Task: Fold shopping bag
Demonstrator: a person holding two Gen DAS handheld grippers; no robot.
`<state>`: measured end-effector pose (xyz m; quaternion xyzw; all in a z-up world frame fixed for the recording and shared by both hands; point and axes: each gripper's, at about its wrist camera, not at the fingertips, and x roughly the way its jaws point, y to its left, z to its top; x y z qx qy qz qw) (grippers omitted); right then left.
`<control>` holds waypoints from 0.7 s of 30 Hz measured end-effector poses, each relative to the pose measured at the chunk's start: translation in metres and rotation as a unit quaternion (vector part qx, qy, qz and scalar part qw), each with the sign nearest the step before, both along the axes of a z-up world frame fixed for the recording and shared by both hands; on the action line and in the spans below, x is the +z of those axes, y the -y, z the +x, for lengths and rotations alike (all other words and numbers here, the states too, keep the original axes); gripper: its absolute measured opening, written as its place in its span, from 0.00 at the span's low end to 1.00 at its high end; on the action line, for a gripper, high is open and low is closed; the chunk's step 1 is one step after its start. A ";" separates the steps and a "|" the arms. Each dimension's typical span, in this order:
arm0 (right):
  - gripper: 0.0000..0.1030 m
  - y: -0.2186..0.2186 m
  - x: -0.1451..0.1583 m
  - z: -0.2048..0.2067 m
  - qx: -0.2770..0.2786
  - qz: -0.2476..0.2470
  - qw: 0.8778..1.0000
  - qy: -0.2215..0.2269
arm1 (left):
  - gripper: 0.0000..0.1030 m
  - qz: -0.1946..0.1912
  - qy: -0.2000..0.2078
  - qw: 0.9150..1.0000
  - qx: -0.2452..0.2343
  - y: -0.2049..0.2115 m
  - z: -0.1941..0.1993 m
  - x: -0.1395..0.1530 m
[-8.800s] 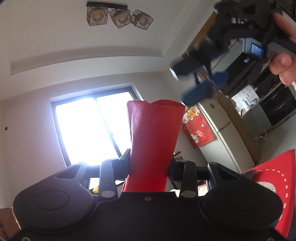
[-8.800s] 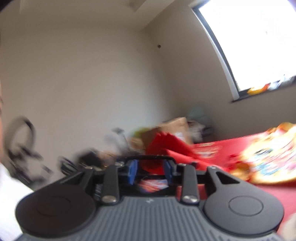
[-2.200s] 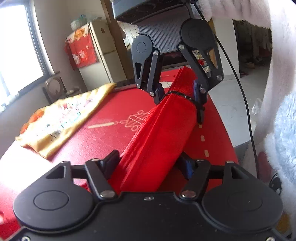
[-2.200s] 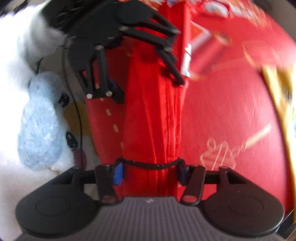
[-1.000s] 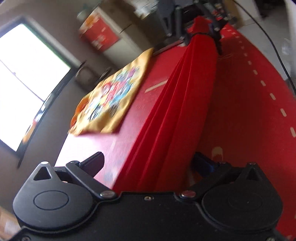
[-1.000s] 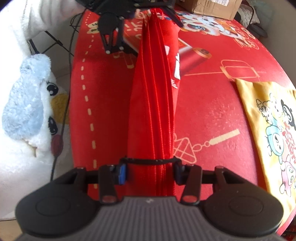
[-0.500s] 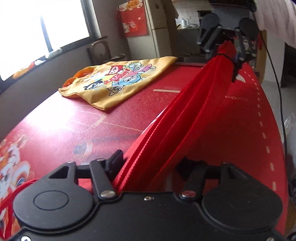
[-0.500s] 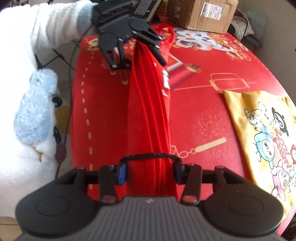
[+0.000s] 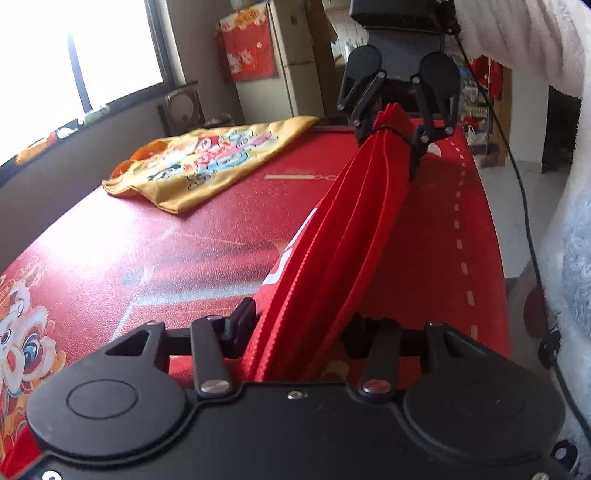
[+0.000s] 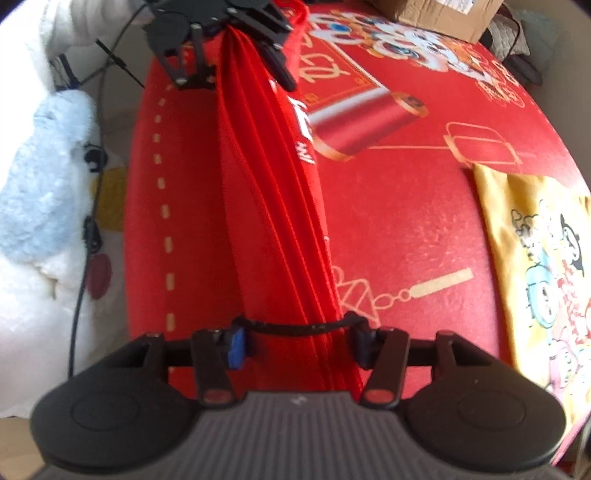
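- One big round table (image 9: 155,236) fills most of the room, with a red cloth full of gold lines and cartoon lions.
- The red shopping bag (image 9: 343,236) is pressed into a long bundle of pleats and stretches in the air above the table, from one claw to the other.
- A yellow bag (image 9: 207,158) with cartoon pictures lies flat on the table, well apart from the red one, on the window side.
- A person in a fluffy white sleeve (image 9: 524,37) holds the far claw.
- A brown cardboard box (image 10: 439,14) sits at the far edge of the table in the right wrist view.
- The left gripper (image 9: 299,328) has one end of the red bag between its jaws. The jaws are closing, and the fingers (image 9: 240,325) sit right against both sides of the pleats.
- The right gripper (image 10: 299,341) has the other end between its jaws. These jaws are opening. The bundle leans on the finger at the right of that view, and a small gap shows beside the blue pad (image 10: 236,350).
- A thin black band (image 10: 295,326) runs across the bag just in front of the right gripper's fingers.
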<state>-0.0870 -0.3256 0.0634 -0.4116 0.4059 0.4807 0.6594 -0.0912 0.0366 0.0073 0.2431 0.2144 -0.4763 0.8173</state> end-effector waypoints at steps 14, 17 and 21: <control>0.51 -0.075 -0.005 0.000 0.072 -0.079 0.993 0.049 | 0.39 0.000 0.025 1.000 -0.007 0.007 -0.004 -0.003; 0.50 -0.093 -0.004 0.003 0.084 -0.077 0.993 0.042 | 0.41 0.002 0.030 1.000 -0.006 0.008 -0.004 -0.004; 0.49 -0.114 -0.004 -0.003 0.127 -0.081 0.988 0.040 | 0.43 0.001 0.026 1.000 -0.003 0.008 -0.002 -0.004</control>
